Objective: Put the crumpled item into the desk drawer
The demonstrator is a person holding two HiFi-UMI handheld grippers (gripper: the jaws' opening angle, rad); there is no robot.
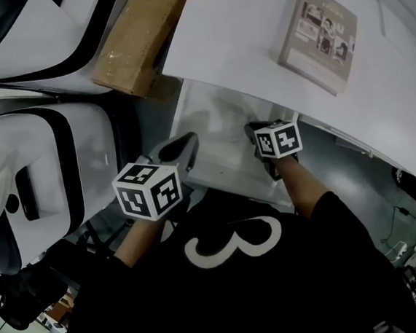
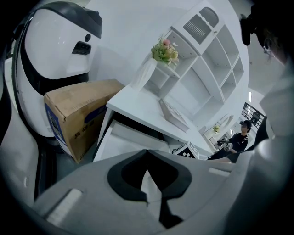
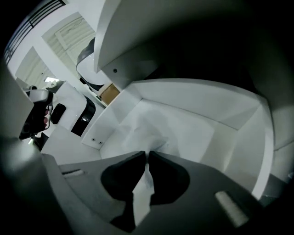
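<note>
The crumpled item, a piece of white paper [image 3: 140, 131], rests on the bottom of the open white desk drawer [image 3: 202, 133]. My right gripper [image 3: 148, 155] is inside the drawer, and its tips pinch the near edge of the paper. In the head view the right gripper [image 1: 258, 131] reaches over the drawer [image 1: 215, 125] from its front edge. The left gripper [image 1: 180, 149] hovers at the drawer's front left corner. Its jaws [image 2: 147, 153] are shut with nothing in them, pointing at the drawer [image 2: 121, 137].
The white desk top [image 1: 254, 33] overhangs the drawer and carries a flat box [image 1: 318, 38]. A cardboard box [image 1: 137, 37] and a large white machine [image 1: 39, 164] stand to the left. A shelf with flowers [image 2: 164, 51] rises behind the desk. A person [image 2: 239, 137] sits far off.
</note>
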